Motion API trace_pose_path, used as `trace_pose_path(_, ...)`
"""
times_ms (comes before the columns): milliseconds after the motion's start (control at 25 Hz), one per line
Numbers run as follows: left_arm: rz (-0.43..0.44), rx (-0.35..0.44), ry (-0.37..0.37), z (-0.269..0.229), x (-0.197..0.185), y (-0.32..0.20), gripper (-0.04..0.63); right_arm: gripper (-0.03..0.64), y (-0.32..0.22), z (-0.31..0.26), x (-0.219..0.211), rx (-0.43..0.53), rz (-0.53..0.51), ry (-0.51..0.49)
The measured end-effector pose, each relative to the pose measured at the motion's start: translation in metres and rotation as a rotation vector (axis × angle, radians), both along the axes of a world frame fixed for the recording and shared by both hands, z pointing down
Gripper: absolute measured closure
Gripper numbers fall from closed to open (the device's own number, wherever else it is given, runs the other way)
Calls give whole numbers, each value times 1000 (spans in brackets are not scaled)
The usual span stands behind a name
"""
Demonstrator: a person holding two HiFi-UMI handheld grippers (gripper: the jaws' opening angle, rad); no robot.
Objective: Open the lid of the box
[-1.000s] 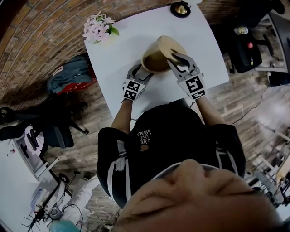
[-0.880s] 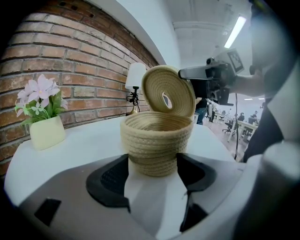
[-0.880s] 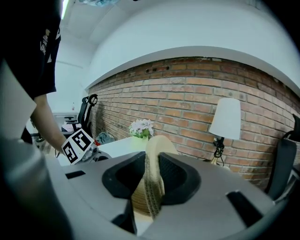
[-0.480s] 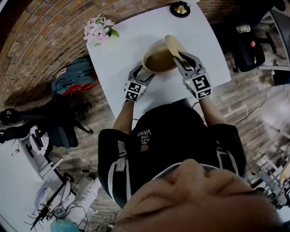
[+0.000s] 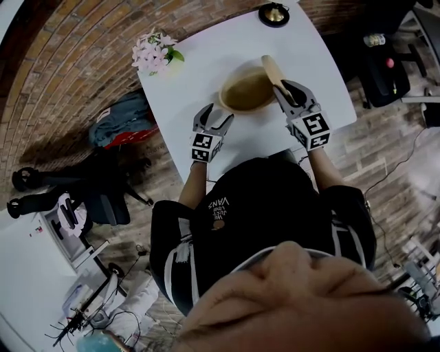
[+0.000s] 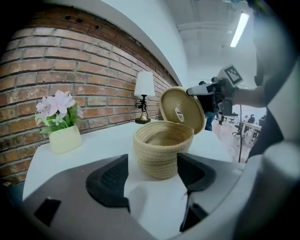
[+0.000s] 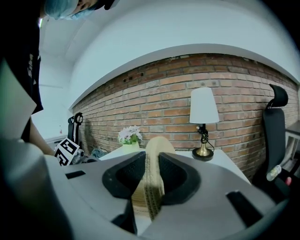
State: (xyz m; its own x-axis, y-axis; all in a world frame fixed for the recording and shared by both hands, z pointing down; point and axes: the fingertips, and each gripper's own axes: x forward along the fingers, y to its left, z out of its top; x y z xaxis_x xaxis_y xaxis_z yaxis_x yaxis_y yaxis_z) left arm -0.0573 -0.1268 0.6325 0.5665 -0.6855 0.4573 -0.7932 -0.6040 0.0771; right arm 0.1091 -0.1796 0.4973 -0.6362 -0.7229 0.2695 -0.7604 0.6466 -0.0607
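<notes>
A round woven box (image 5: 247, 91) (image 6: 162, 148) stands uncovered on the white table (image 5: 206, 75). Its woven lid (image 5: 273, 71) (image 6: 182, 109) (image 7: 152, 180) is tilted on edge at the box's right rim, and my right gripper (image 5: 289, 93) (image 7: 151, 176) is shut on it. My left gripper (image 5: 214, 122) (image 6: 152, 172) is open just in front of the box, nothing between its jaws, not touching it.
A pot of pink flowers (image 5: 155, 53) (image 6: 60, 122) sits at the table's far left, a small lamp (image 5: 273, 13) (image 6: 143, 96) (image 7: 203, 123) at the far edge. A brick wall (image 6: 70, 70) lies beyond. Bags (image 5: 117, 120) and office chairs (image 5: 381, 65) stand on the floor around the table.
My right gripper has swung the lid up and to the right, from lying over the box to standing on edge at its right rim. The left gripper stays by the box.
</notes>
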Motion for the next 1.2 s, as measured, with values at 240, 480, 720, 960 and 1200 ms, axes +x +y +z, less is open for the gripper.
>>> trace_pose_path(240, -33, 66, 9, -31, -8, 0, 264, 532, 2, -5, 13, -21, 44, -44)
trace_pose_path(480, -96, 159, 45, -68, -23, -4, 264, 531, 10, -11, 24, -29, 88, -62)
trace_pose_path(720, -100, 232, 57, -97, -28, -3, 373, 531, 13, -17, 32, -22, 130, -72)
trace_pose_path(960, -115, 281, 89, -121, -35, -2, 493, 531, 18, -18, 27, -26, 138, -99)
trace_pose_path(1200, -108, 315, 121, -144, -35, 5, 570, 531, 28, -16, 15, -39, 133, -106)
